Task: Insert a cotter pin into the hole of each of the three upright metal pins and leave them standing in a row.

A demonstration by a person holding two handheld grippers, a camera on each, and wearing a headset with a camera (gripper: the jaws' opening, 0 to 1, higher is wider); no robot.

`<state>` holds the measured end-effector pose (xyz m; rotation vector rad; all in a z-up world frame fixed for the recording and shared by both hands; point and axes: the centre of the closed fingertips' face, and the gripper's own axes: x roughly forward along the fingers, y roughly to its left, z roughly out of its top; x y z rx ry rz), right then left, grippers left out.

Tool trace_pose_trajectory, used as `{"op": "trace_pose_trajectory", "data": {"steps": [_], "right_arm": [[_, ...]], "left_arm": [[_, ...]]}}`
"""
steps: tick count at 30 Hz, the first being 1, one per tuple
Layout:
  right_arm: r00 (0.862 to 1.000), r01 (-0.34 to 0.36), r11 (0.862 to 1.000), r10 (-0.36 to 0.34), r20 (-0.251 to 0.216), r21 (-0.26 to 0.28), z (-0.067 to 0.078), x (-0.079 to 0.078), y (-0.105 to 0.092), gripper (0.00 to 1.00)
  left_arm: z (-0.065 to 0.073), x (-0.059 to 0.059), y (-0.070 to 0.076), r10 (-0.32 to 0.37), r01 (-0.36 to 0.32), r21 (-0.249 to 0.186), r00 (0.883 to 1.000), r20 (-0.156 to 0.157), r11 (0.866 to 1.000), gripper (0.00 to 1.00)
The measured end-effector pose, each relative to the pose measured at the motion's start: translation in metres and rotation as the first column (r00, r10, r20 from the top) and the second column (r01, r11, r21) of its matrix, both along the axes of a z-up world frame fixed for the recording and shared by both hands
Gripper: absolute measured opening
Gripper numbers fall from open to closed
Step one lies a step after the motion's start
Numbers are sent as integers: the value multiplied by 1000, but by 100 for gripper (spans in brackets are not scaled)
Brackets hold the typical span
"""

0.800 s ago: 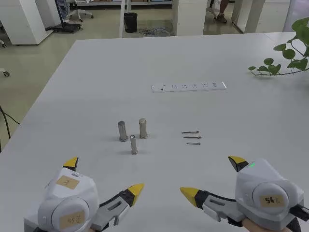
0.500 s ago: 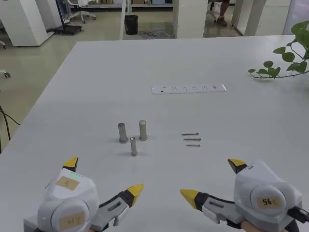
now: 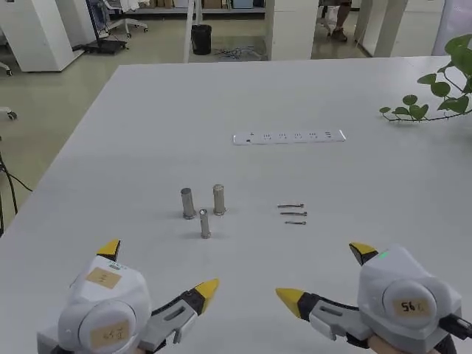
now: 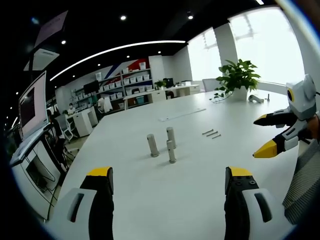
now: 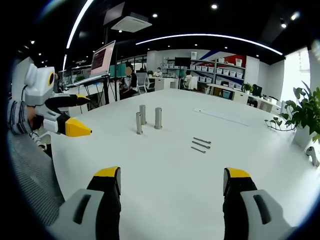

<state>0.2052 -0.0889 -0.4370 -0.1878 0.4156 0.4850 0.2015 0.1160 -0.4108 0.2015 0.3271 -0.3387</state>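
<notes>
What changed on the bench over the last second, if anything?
Nothing visibly changed. The left tongs and right tongs stay open and empty, low in the head view. The slight drift of the whole picture is the headset moving. The three metal pins stand in the same cluster, and the three cotter pins lie untouched to their right.

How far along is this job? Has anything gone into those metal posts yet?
Done: nothing yet. The three cotter pins lie loose on the table, to the right of the metal pins. These stand upright, but in a cluster rather than a row.
In hand: nothing. The left gripper and right gripper are open and empty, short of the parts.
Left: all three insertions, then lining the pins up.
</notes>
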Motion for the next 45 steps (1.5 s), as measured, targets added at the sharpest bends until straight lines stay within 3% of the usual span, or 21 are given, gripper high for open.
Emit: {"op": "trace_pose_trajectory", "data": {"steps": [18,27,36,45], "right_arm": [[999,30,1000,-30,-21,7,-2,0,-5,81],[1000,15,999,-14,18,-30,4,1,-6,81],[1000,14,1000,-14,15,-15,6,1,-7,79],[999,-13,1000,13,30,13,19,20,1,73]], "left_arm": [[0,1,3,15,-15,-3,1000,-7,1000,91],[-1,1,4,20,-20,-5,1000,-9,1000,90],[0,0,3,17,-17,-4,1000,-8,1000,90],[2,0,-1,5,-5,-2,1000,-2,1000,90]]}}
